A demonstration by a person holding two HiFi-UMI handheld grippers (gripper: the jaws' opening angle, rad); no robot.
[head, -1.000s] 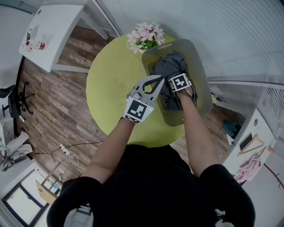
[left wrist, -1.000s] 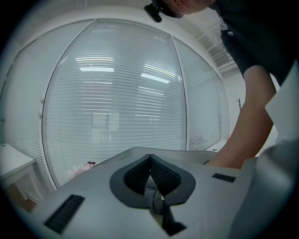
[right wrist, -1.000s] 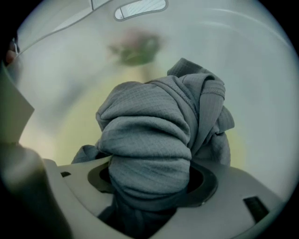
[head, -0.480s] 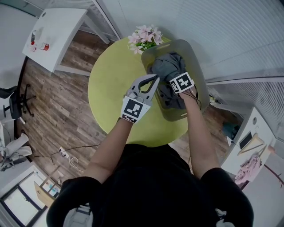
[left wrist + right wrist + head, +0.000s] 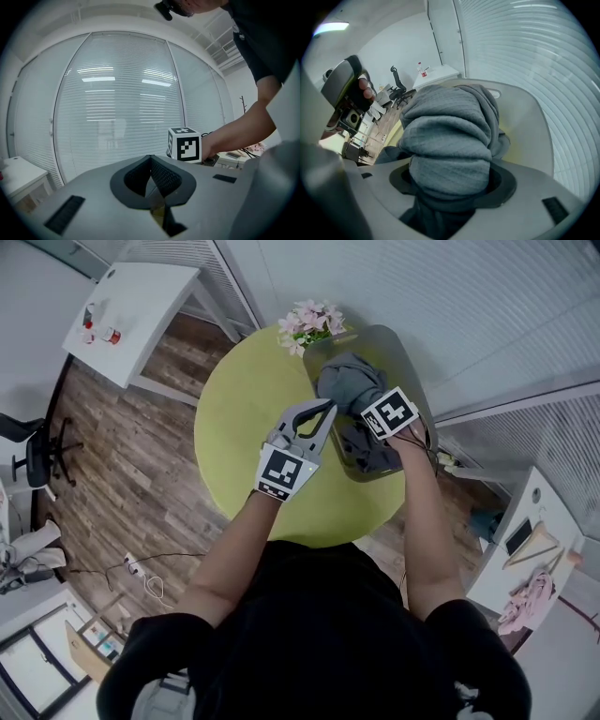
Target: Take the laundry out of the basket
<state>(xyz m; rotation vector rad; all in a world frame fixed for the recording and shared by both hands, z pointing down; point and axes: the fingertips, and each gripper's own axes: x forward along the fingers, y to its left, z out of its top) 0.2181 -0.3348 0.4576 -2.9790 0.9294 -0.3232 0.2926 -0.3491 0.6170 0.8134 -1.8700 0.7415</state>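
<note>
Two grippers | right gripper [image 5: 450,187] now clamped tighter on grey garment [image 5: 450,126], lifting from basket [image 5: 401,345] beneath | left gripper [image 5: 326,411] closed, empty | we judge extraction underway

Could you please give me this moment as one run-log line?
phase: grasp | right gripper: shut on grey garment in basket | left gripper: shut, empty

Hidden by the laundry [image 5: 447,136]: right gripper [image 5: 450,187] pads and basket [image 5: 417,381] floor; items [image 5: 101,334] at the desk [image 5: 141,296] edge too small to identify
</note>
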